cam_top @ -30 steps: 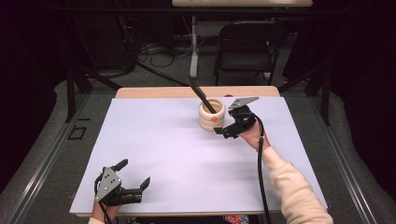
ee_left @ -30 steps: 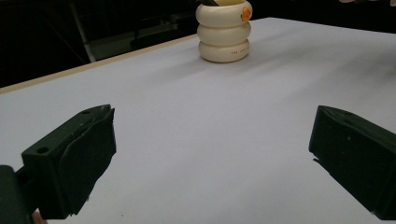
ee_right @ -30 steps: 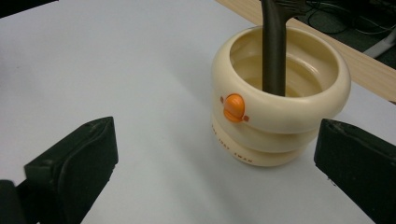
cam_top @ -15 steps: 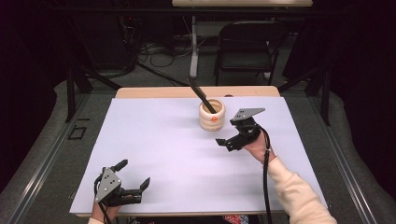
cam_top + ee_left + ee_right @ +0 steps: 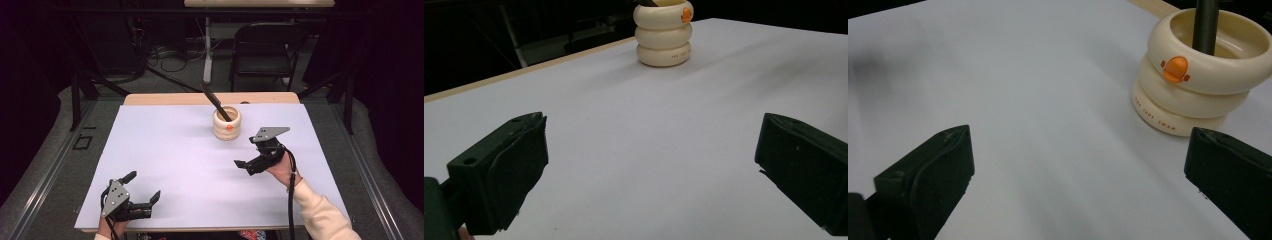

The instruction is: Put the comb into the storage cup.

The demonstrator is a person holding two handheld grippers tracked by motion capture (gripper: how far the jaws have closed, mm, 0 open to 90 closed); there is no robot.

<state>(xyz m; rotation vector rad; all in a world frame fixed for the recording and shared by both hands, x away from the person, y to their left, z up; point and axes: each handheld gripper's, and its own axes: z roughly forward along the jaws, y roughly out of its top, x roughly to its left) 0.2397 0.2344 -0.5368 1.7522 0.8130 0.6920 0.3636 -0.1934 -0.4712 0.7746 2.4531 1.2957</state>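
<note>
A cream holder (image 5: pixel 227 124) made of three stacked rings, with a small orange mark, stands at the far middle of the white-covered table (image 5: pixel 175 150). A black utensil (image 5: pixel 215 100) leans out of it to the far left. My right gripper (image 5: pixel 251 161) hovers open and empty just to the near right of the holder. Its own view shows the holder (image 5: pixel 1193 90) and utensil (image 5: pixel 1205 25) ahead on the right, apart from the right gripper (image 5: pixel 1078 185). My left gripper (image 5: pixel 144 186) rests open and empty at the near left edge, and from the left gripper (image 5: pixel 651 175) the holder (image 5: pixel 664 35) is far ahead.
A strip of bare wooden tabletop (image 5: pixel 165 99) shows along the far edge. A black folding chair (image 5: pixel 265 47) and cables on the floor lie beyond the table. Dark floor surrounds it on both sides.
My right gripper has drawn back from beside the holder toward the near side and a little to the right, with nothing in it. The left gripper has stayed still.
</note>
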